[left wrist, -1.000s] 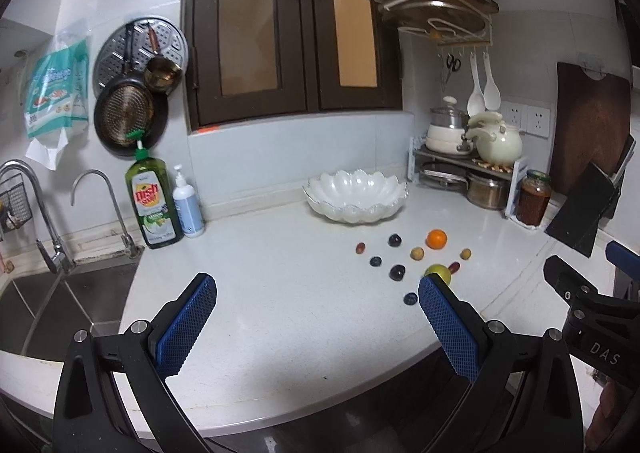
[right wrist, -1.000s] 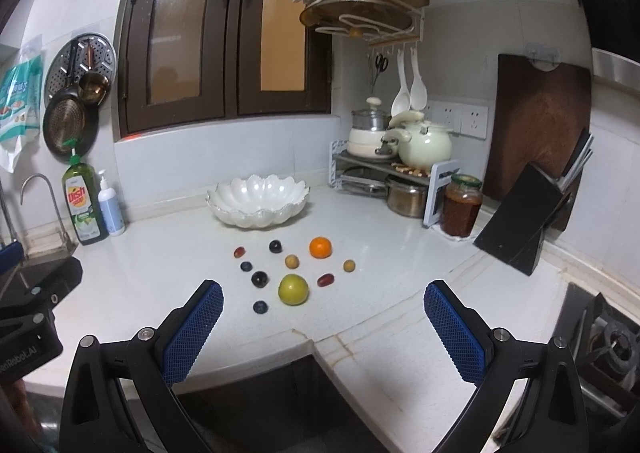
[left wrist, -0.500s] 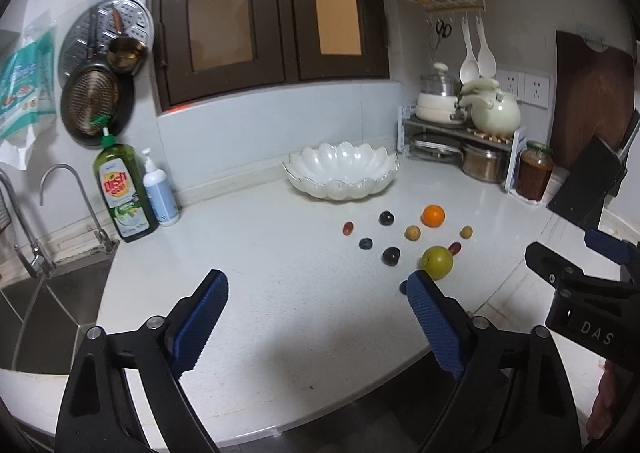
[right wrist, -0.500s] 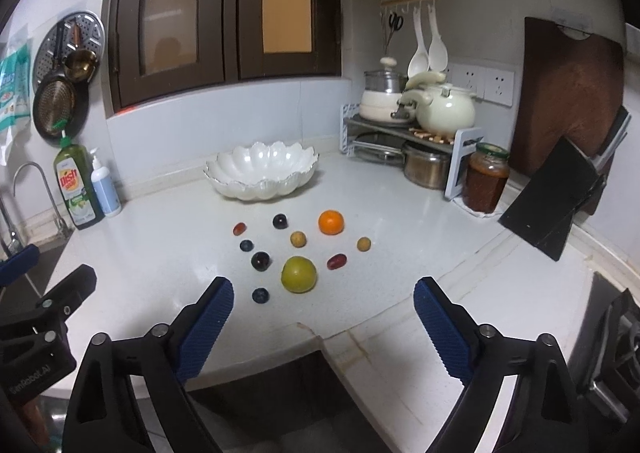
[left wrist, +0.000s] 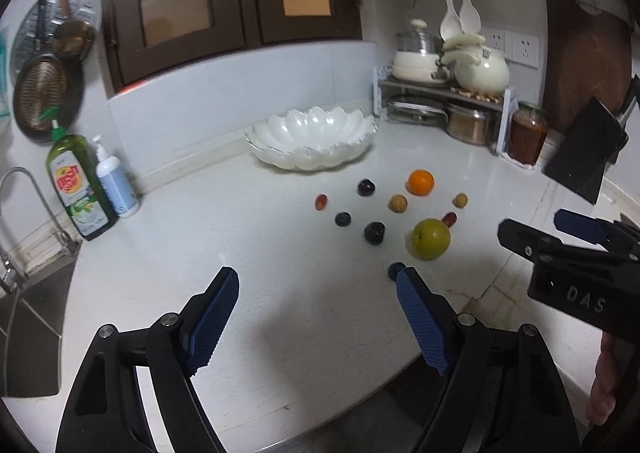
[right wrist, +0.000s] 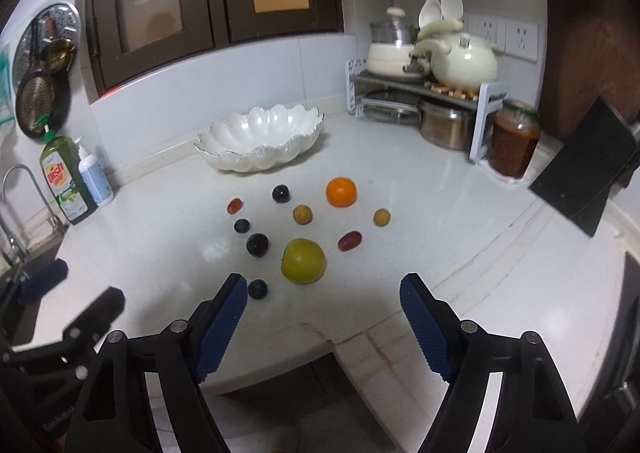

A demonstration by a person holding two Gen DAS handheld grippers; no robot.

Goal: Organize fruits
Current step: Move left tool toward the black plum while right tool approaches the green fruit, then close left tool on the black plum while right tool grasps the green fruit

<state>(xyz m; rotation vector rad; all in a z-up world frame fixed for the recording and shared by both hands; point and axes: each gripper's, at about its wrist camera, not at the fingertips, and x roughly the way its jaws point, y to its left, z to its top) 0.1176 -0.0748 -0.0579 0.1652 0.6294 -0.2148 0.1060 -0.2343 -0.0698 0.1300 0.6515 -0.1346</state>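
Observation:
Several small fruits lie loose on the white counter (right wrist: 168, 253): an orange (right wrist: 341, 191), a green apple (right wrist: 303, 261), dark plums (right wrist: 257, 245), blueberries (right wrist: 257, 288), red grapes (right wrist: 349, 240) and tan longans (right wrist: 302, 214). An empty white scalloped bowl (right wrist: 260, 143) stands behind them. My left gripper (left wrist: 318, 285) hovers over the counter's near part, its jaws closing with nothing between them; a blueberry (left wrist: 396, 270) lies just by its right fingertip. My right gripper (right wrist: 322, 291) hovers near the counter edge in front of the apple, jaws also closing on nothing.
Dish soap (left wrist: 78, 189) and a pump bottle (left wrist: 116, 183) stand left by the sink (left wrist: 32, 317) and tap. A rack with pots (right wrist: 428, 93), a jar (right wrist: 514, 143), a black knife block (right wrist: 588, 181) and a cutting board fill the back right corner.
Both grippers have moved forward and down toward the fruit, which looks larger and nearer. Both pairs of jaws have narrowed.

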